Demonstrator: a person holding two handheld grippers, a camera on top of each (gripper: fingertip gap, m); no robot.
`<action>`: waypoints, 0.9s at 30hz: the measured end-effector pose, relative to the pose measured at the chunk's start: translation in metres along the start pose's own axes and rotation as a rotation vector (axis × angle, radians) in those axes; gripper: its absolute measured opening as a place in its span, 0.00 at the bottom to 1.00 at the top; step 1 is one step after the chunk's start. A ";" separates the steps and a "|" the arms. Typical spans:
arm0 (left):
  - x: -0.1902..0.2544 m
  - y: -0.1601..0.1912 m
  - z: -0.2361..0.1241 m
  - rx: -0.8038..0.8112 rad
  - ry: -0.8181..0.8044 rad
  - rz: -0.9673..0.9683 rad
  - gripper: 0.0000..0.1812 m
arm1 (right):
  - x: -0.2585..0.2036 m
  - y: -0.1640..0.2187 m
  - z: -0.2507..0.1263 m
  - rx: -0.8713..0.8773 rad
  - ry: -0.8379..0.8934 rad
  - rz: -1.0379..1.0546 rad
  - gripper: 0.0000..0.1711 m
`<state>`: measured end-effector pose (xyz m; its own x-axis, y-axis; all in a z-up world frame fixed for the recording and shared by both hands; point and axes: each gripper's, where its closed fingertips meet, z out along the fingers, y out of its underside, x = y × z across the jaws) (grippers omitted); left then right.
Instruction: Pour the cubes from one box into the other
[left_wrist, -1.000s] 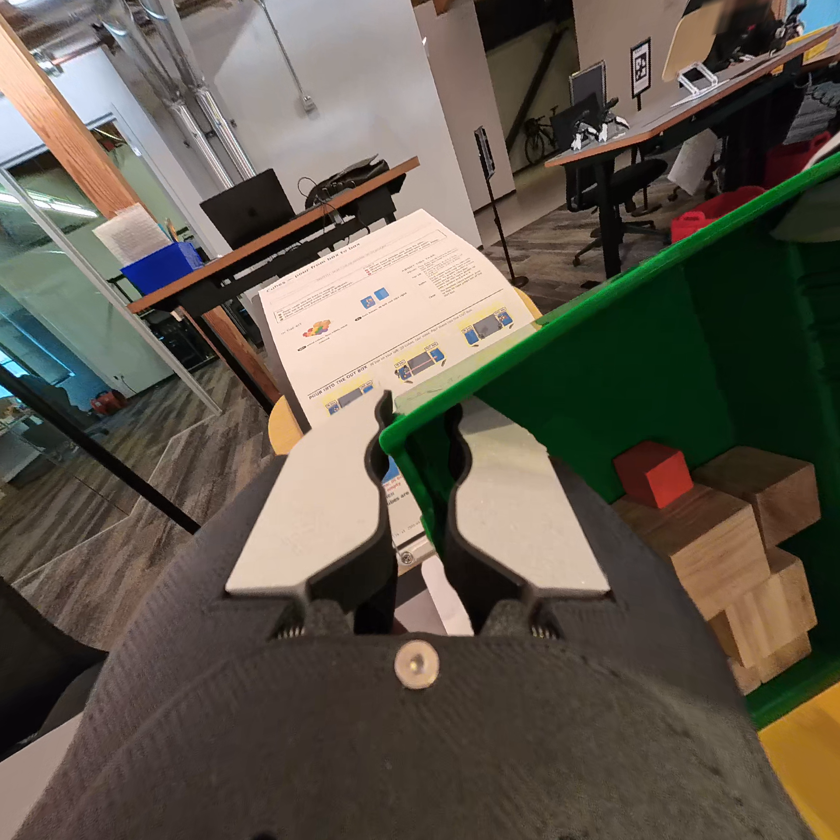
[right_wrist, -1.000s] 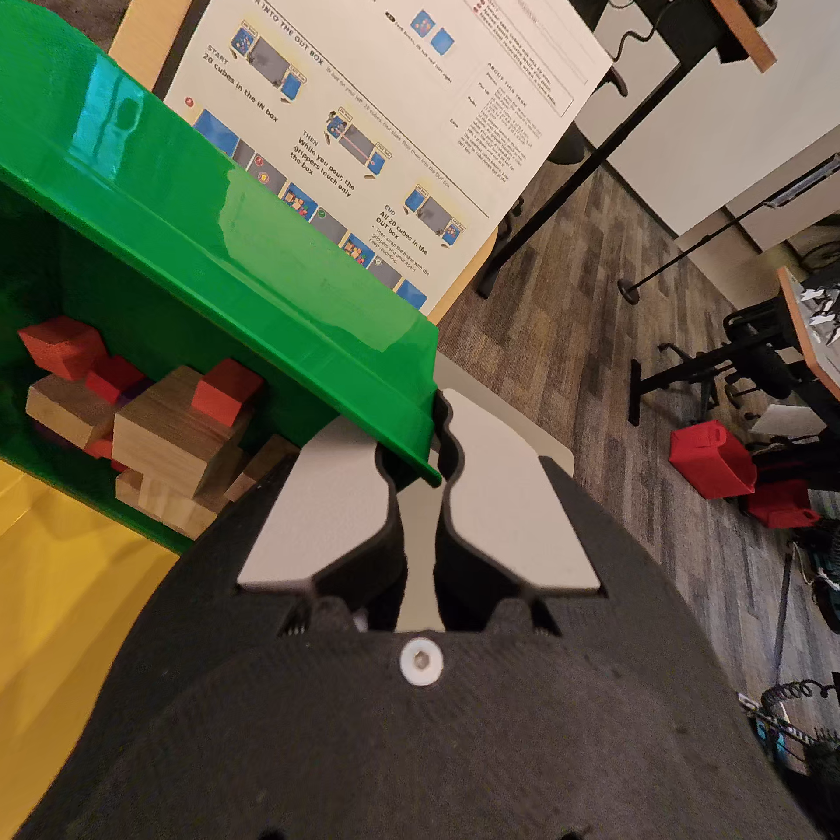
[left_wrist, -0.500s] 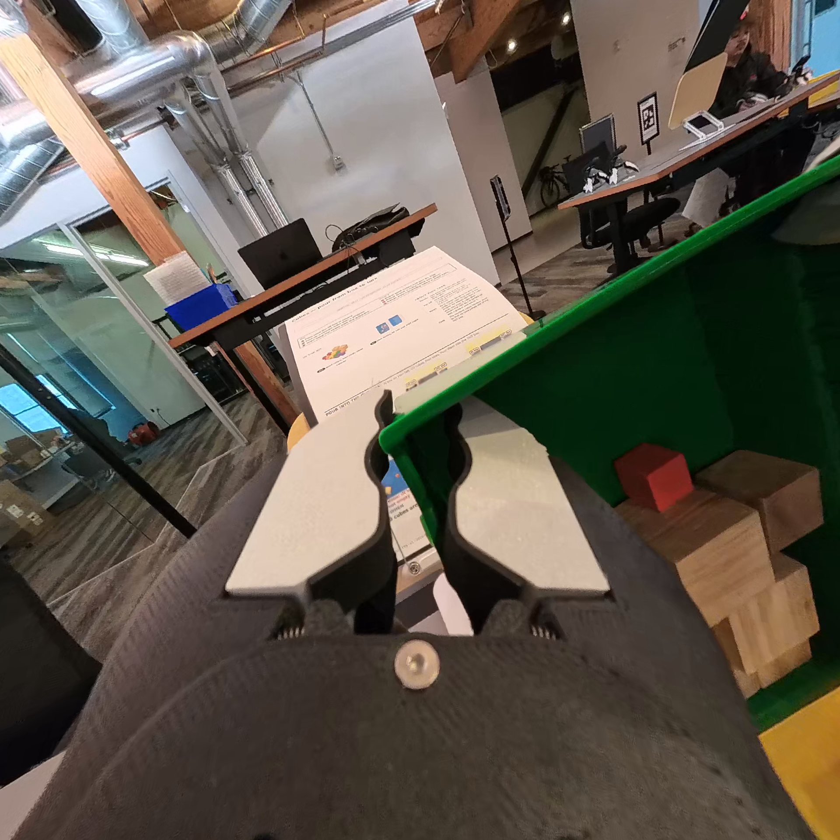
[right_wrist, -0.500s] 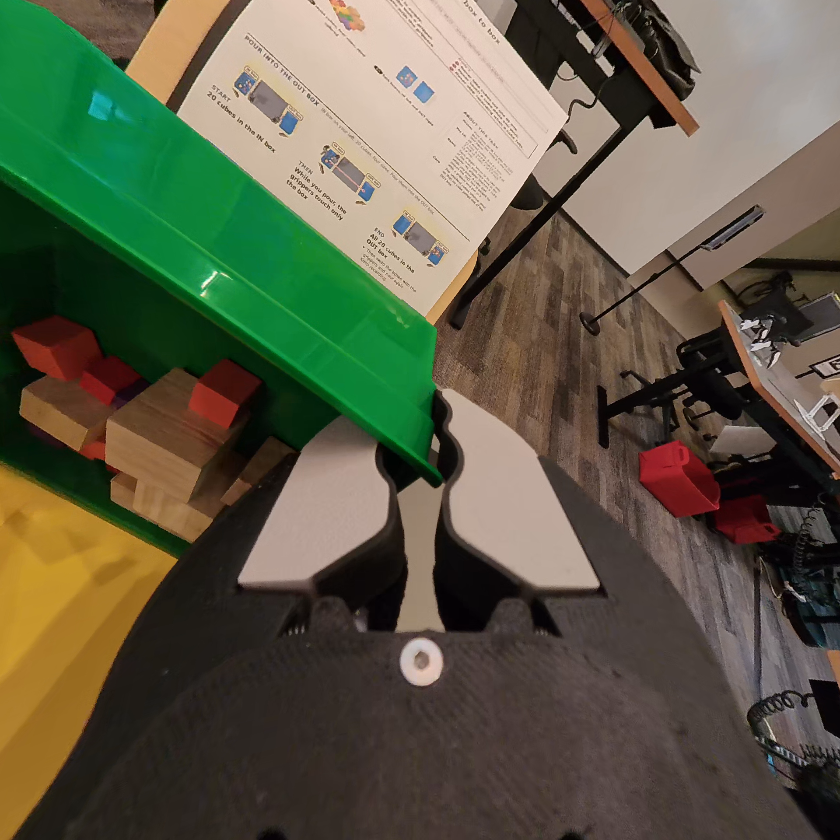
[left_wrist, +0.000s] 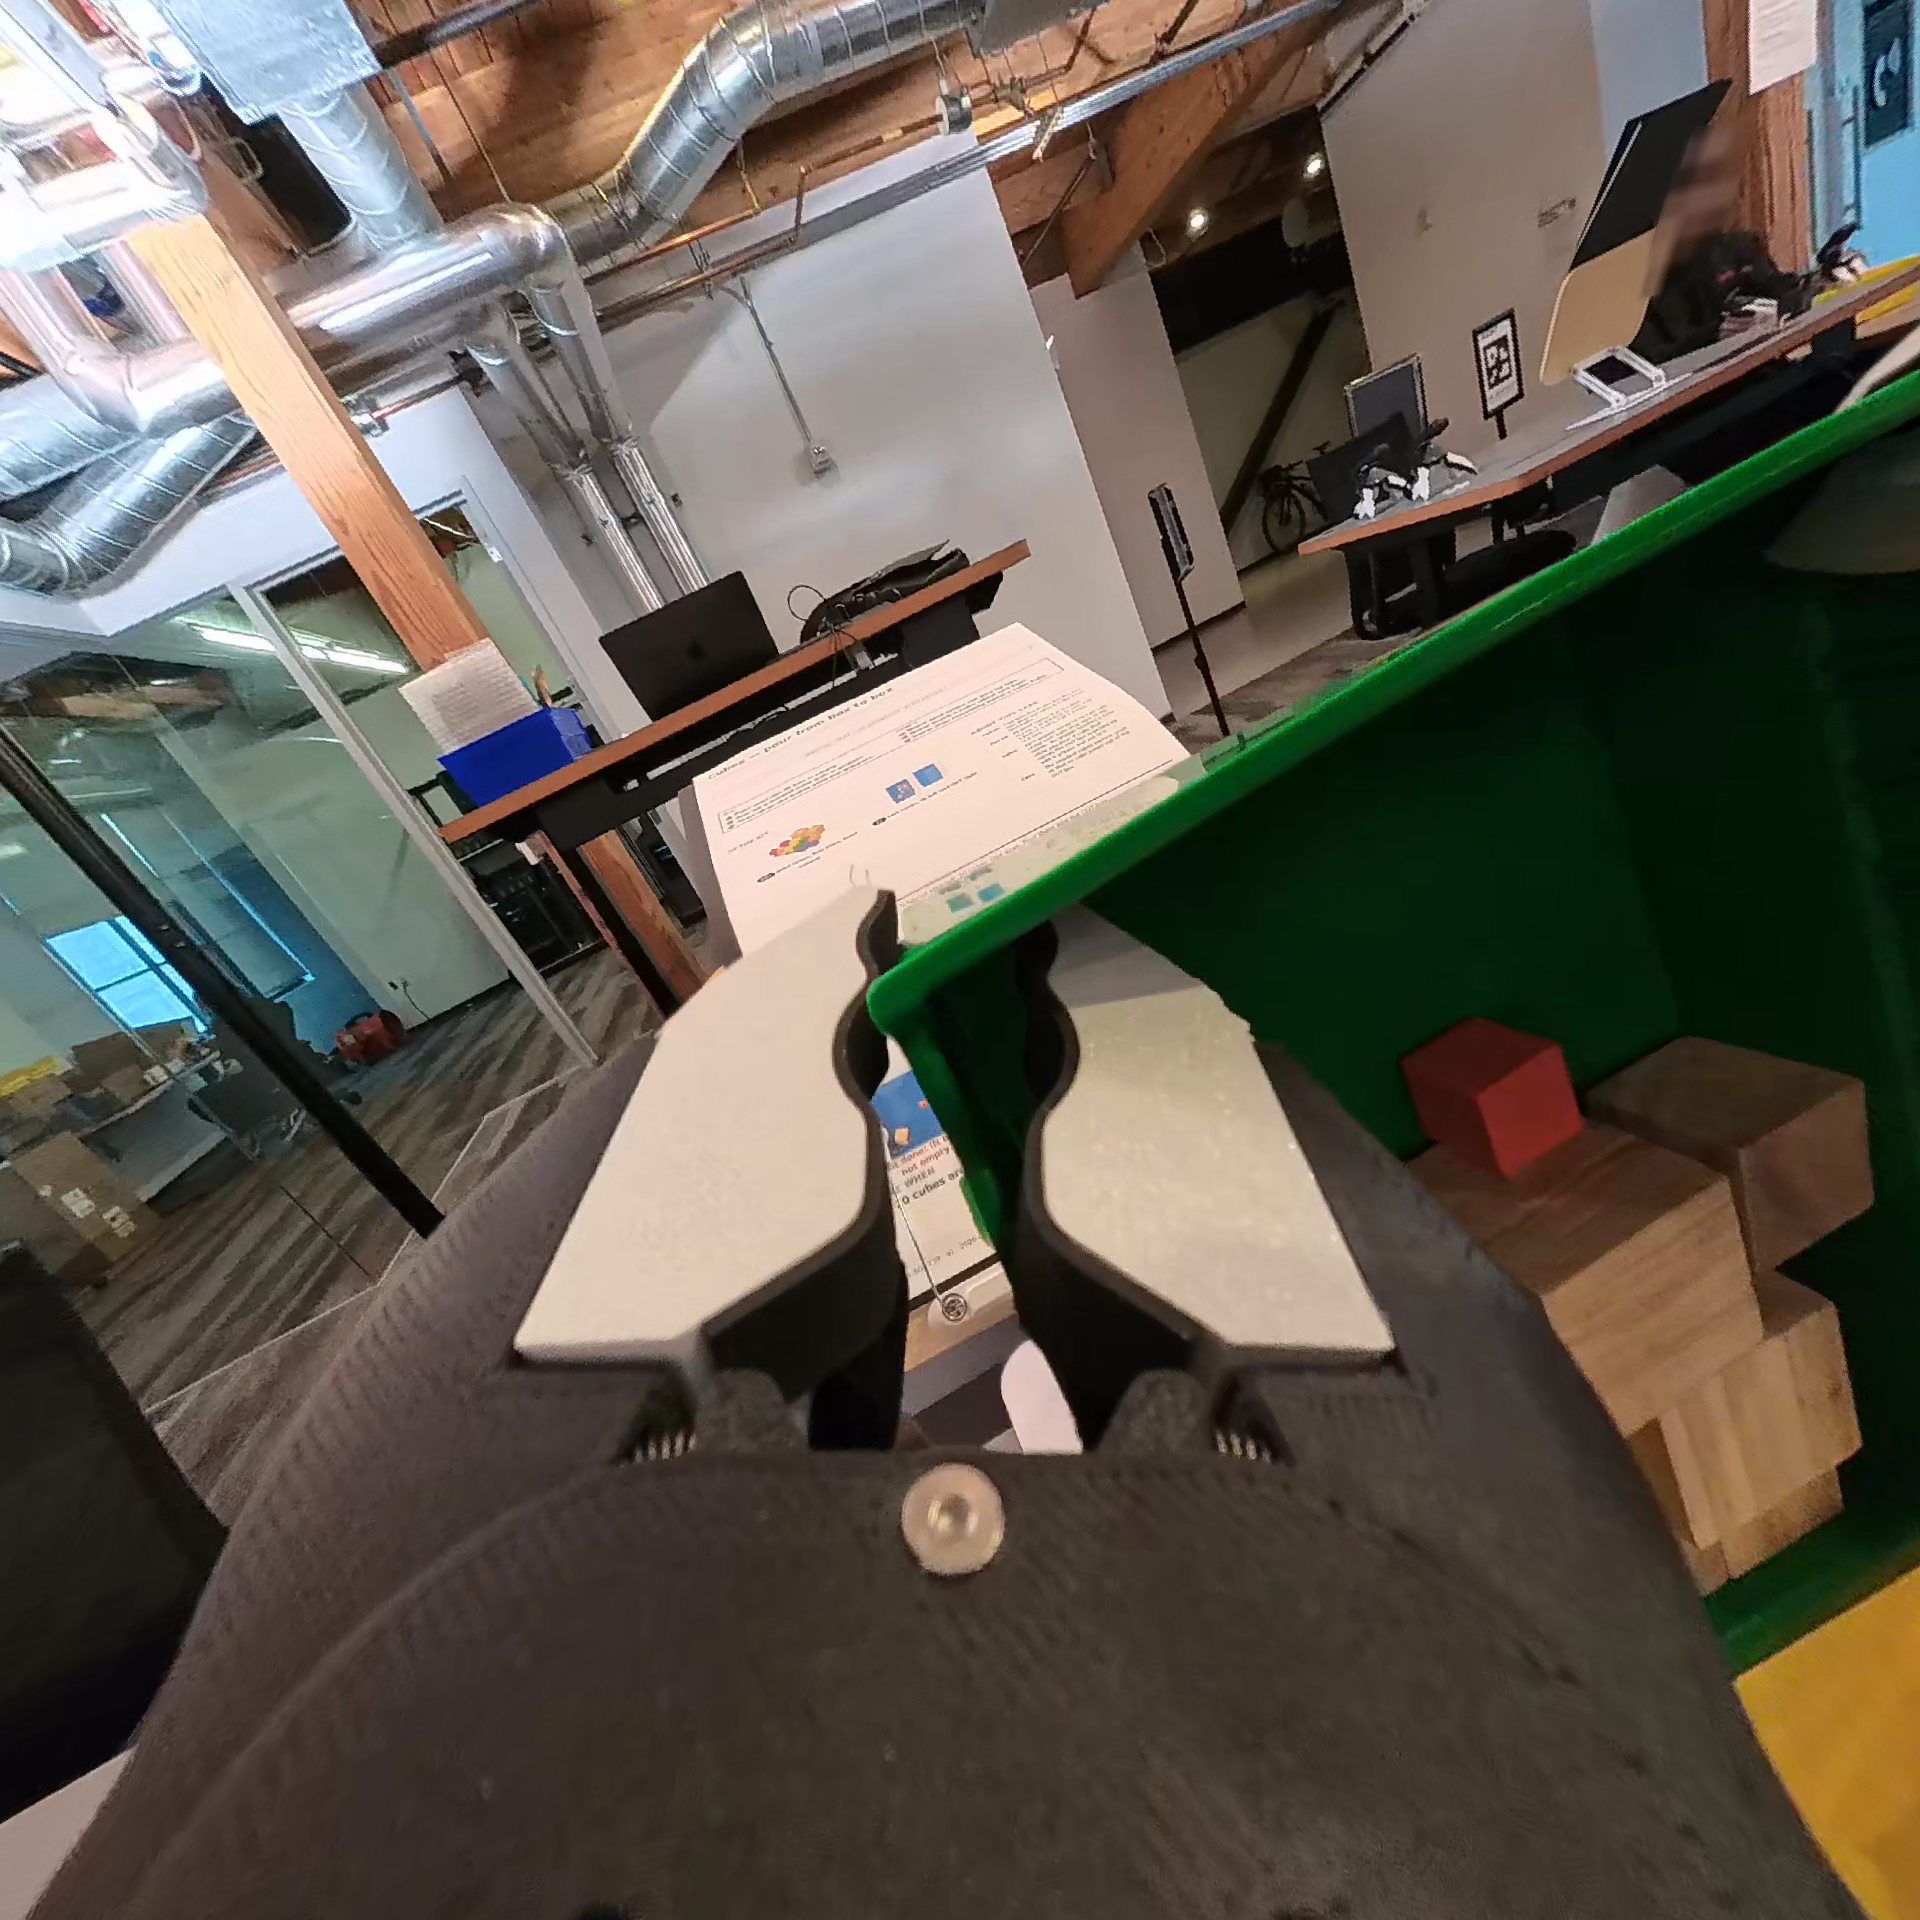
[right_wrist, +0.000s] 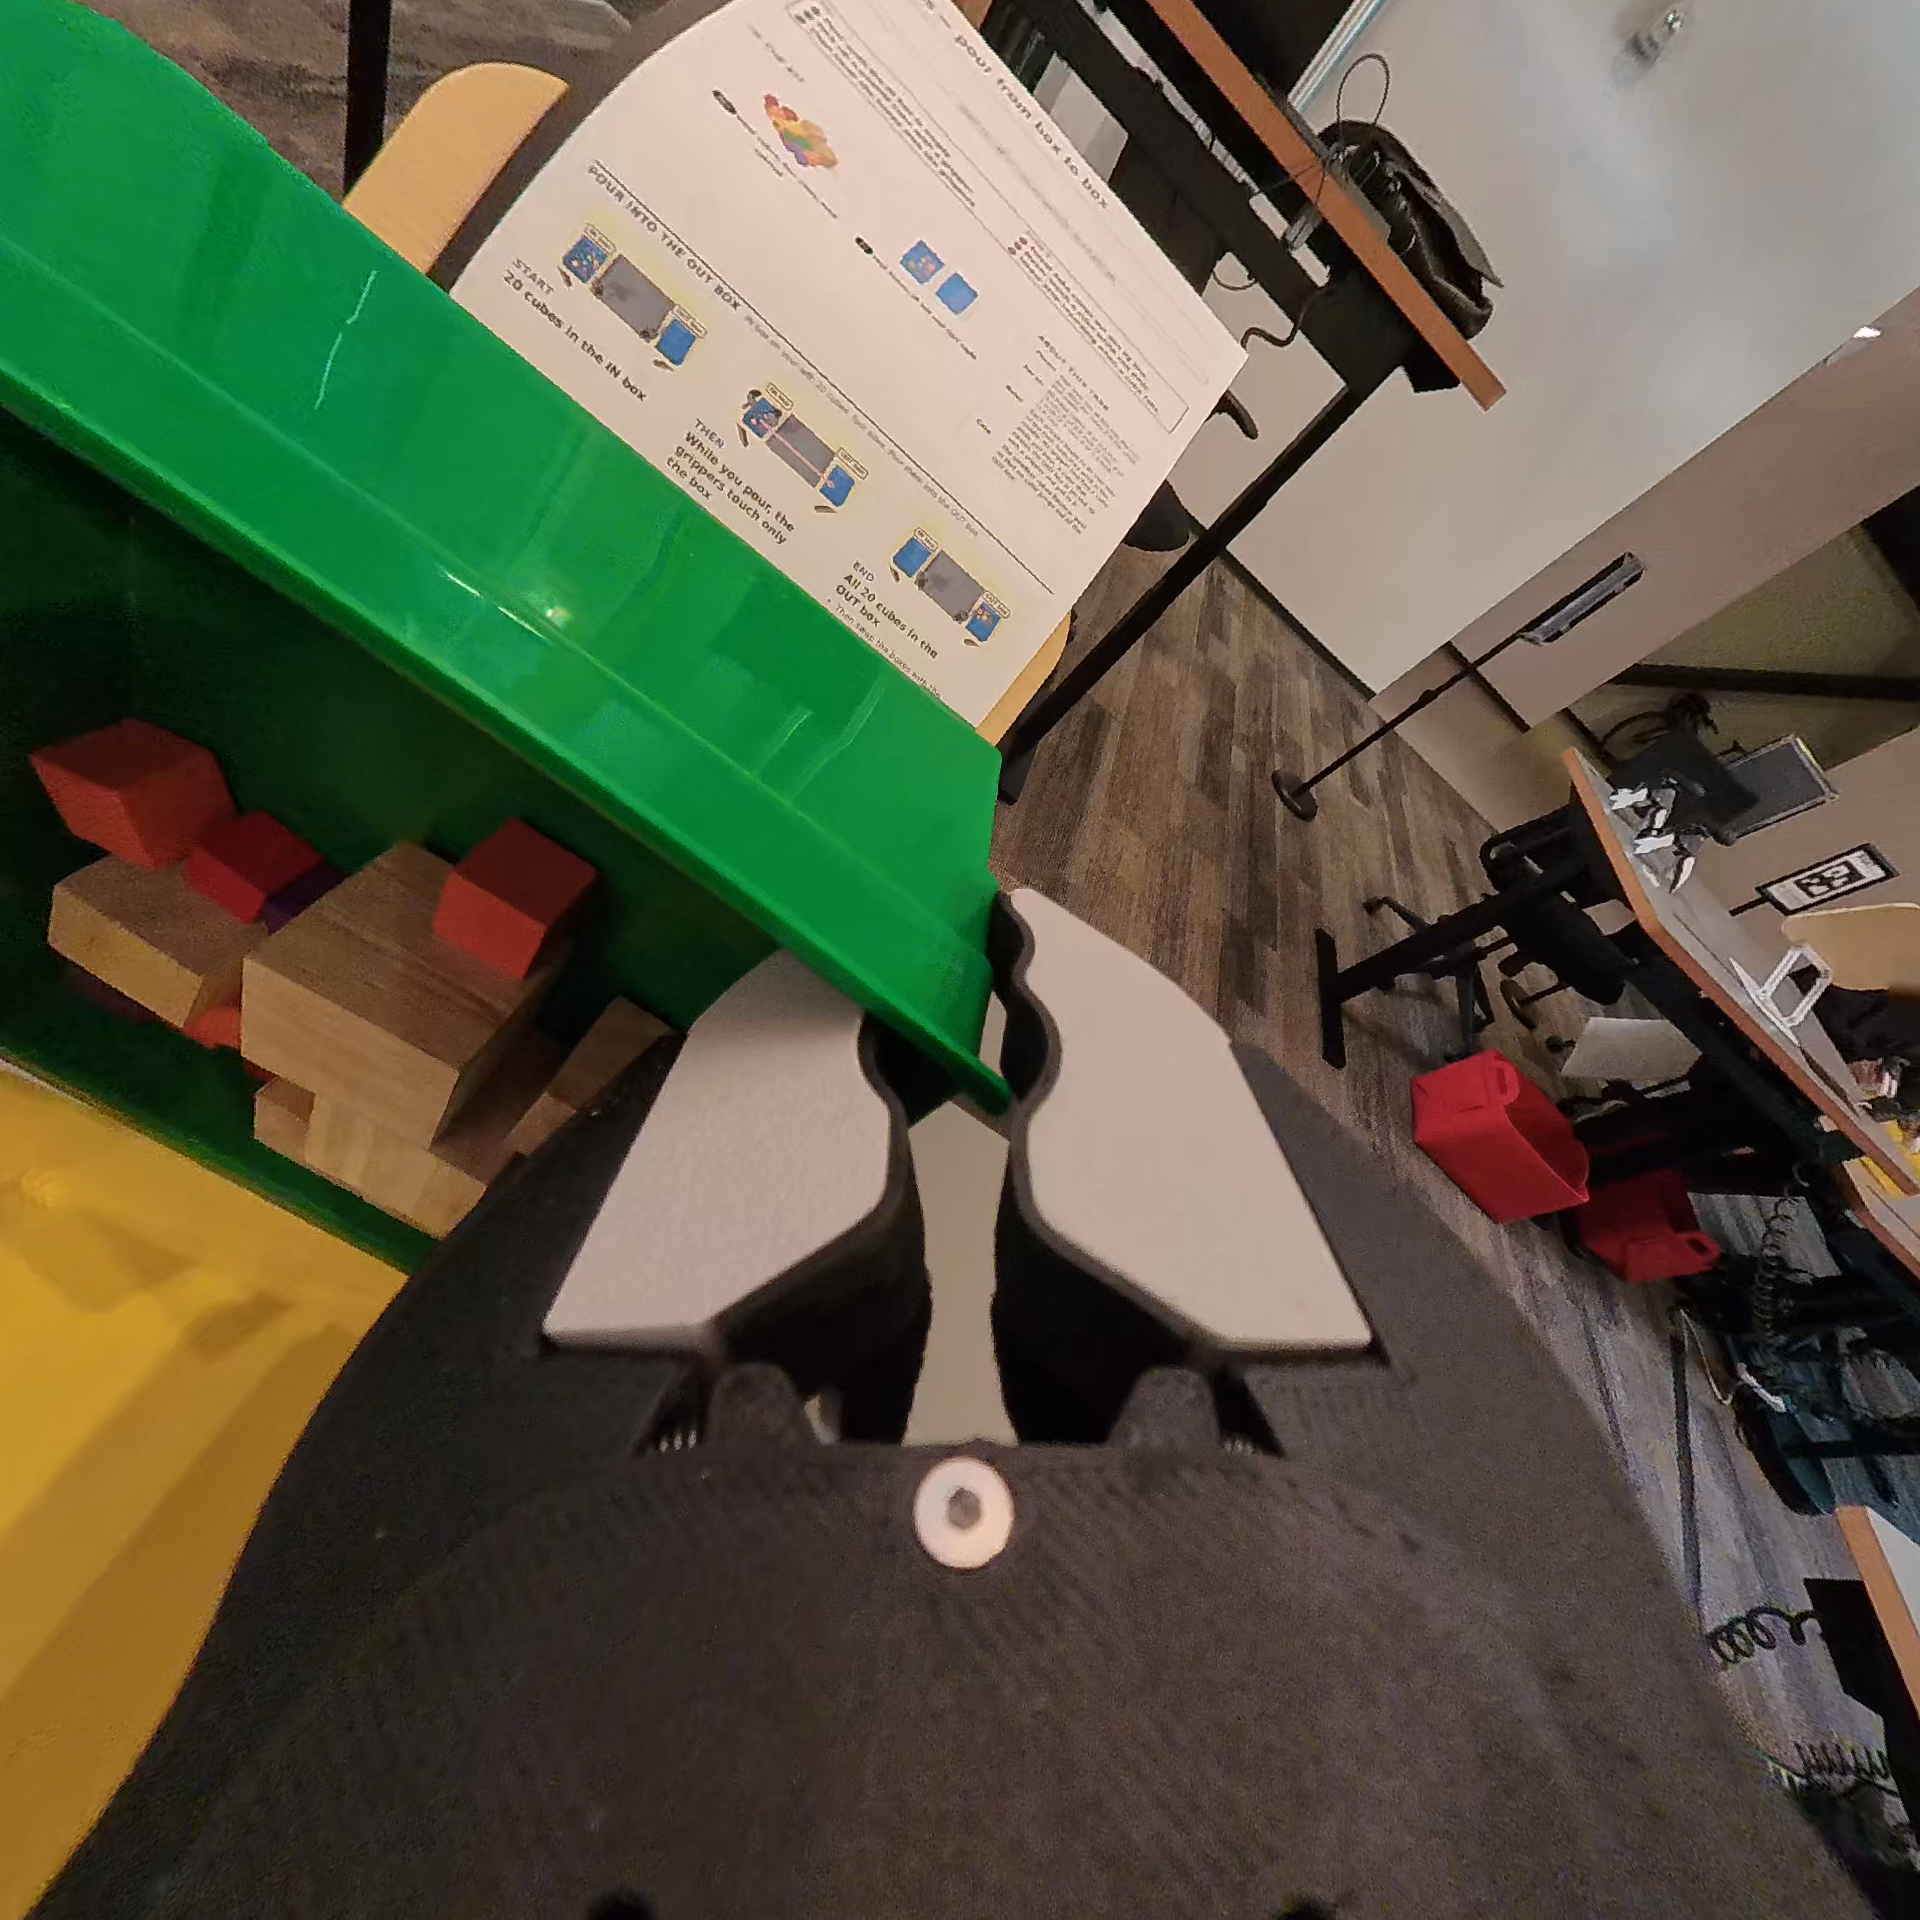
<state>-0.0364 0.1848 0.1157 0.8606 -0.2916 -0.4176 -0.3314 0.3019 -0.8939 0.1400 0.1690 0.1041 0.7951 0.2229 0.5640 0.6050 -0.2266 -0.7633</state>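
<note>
A green box (left_wrist: 1455, 852) is held tilted between both grippers. My left gripper (left_wrist: 961, 956) is shut on its left wall rim. My right gripper (right_wrist: 992, 987) is shut on the right wall rim of the green box (right_wrist: 499, 582). Wooden cubes (left_wrist: 1621, 1268) and a red cube (left_wrist: 1486, 1107) lie piled against the box's lower side. In the right wrist view the wooden cubes (right_wrist: 384, 1008) and several red cubes (right_wrist: 509, 899) sit the same way. A yellow box (right_wrist: 114, 1403) lies just below the green box's open edge; it also shows in the left wrist view (left_wrist: 1849, 1766).
A printed instruction sheet (left_wrist: 904, 790) stands behind the boxes; it also shows in the right wrist view (right_wrist: 862, 343). Desks (left_wrist: 727, 717), a laptop and chairs stand farther off. Red bins (right_wrist: 1496, 1132) sit on the floor at the right.
Both grippers and the green box have tilted further up: more ceiling shows on the left, more of the sheet on the right. The cubes keep their places in the box.
</note>
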 end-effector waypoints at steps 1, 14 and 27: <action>0.000 0.000 -0.002 0.006 -0.002 0.000 0.12 | -0.001 0.000 -0.002 0.004 0.001 0.000 0.04; 0.005 -0.010 -0.019 0.050 -0.028 0.036 0.12 | -0.005 0.005 -0.019 0.060 0.012 0.015 0.05; 0.007 -0.012 -0.030 0.093 -0.042 0.042 0.12 | -0.009 0.006 -0.030 0.091 0.040 0.002 0.04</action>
<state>-0.0382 0.1523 0.1183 0.8630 -0.2389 -0.4452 -0.3320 0.3961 -0.8561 0.1376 0.1376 0.1042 0.7983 0.1840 0.5735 0.5987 -0.1392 -0.7888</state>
